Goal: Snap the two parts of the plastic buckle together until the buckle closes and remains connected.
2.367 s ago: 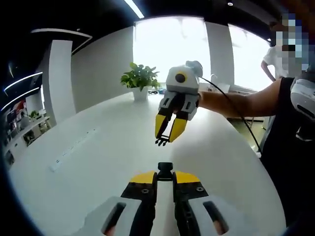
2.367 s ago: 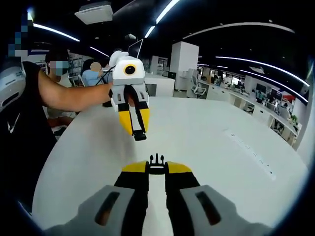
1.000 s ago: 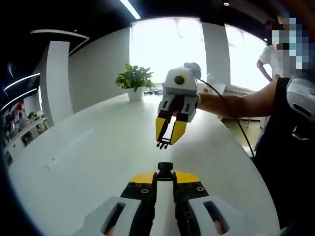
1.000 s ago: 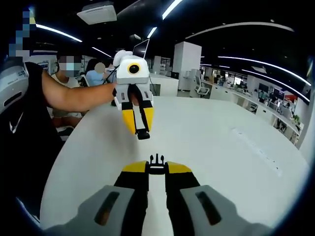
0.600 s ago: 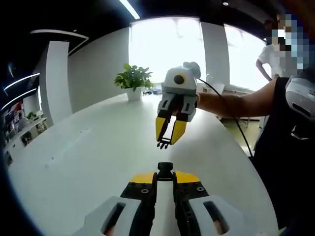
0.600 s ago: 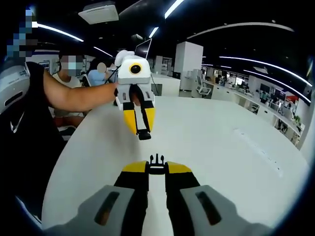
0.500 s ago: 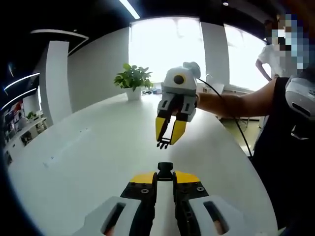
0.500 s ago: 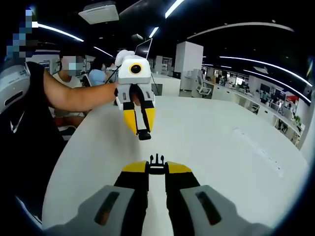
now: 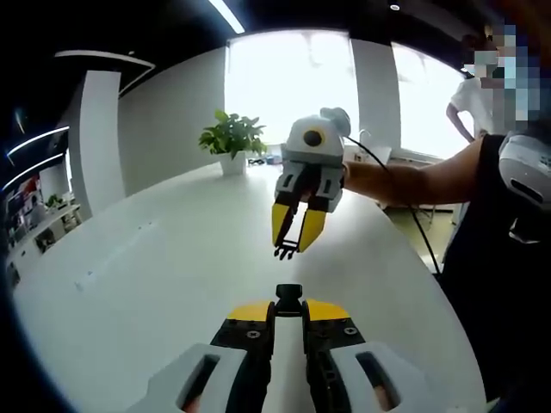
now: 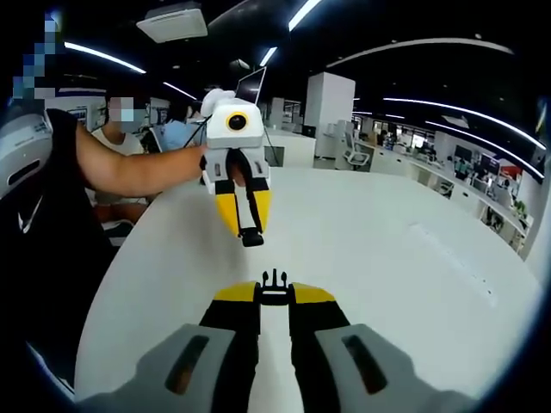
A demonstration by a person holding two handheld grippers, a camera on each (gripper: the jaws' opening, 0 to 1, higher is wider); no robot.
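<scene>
The white bench [image 9: 172,258] lies under everything, wide and curved, and you hold both tools up in the air above it. A potted plant [image 9: 232,142] stands at the bench's far edge in the left gripper view. Your bare forearm [image 9: 413,181] reaches in over the bench from the right in that view, carrying the right claw [image 9: 291,234].

Your left claw [image 9: 288,303] is pressed together on the socket half of the buckle [image 9: 288,295], a small black piece sticking out past the yellow tips. In the right gripper view the same claw [image 10: 244,217] hangs over the bench, tips pointing down toward the camera, the socket half [image 10: 250,236] at its end.

Your right claw [image 10: 274,294] is pinching the pronged half of the buckle [image 10: 274,281], prongs pointing forward. In the left gripper view the pronged half [image 9: 285,250] hangs from the tips, above the bench.

The two halves face each other, apart, with open air between them.
</scene>
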